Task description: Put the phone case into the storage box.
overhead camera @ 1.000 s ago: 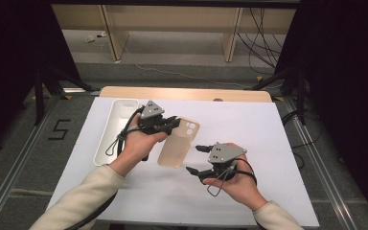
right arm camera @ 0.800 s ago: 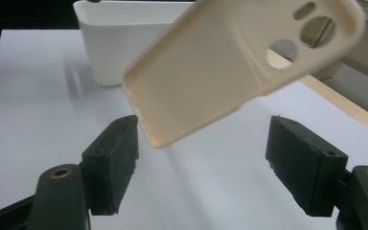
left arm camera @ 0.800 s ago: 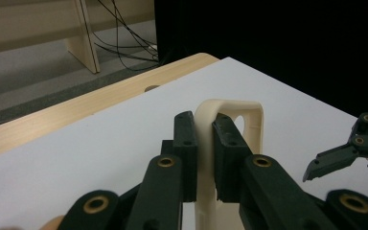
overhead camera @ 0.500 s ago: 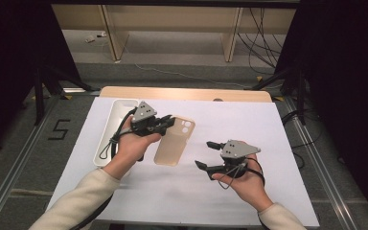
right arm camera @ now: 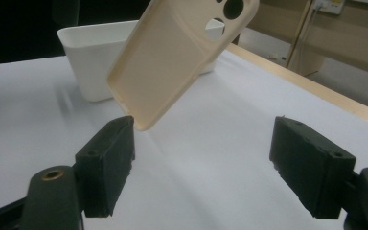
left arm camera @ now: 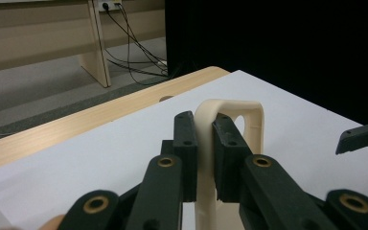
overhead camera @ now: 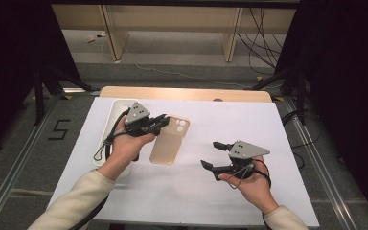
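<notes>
Left gripper point(overhead camera: 162, 120) pinching tan phone case point(overhead camera: 169, 140) (held off the table) left of frame center, right gripper point(overhead camera: 212, 154) wide open, lower right, white tray point(overhead camera: 116, 105) upper left.

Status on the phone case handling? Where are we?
Done: the left gripper has the beige phone case clamped by its edge and lifted off the table. In hand: it hangs beside the white tray. Left: the right gripper is open and apart from it; no handover or placement yet.
</notes>
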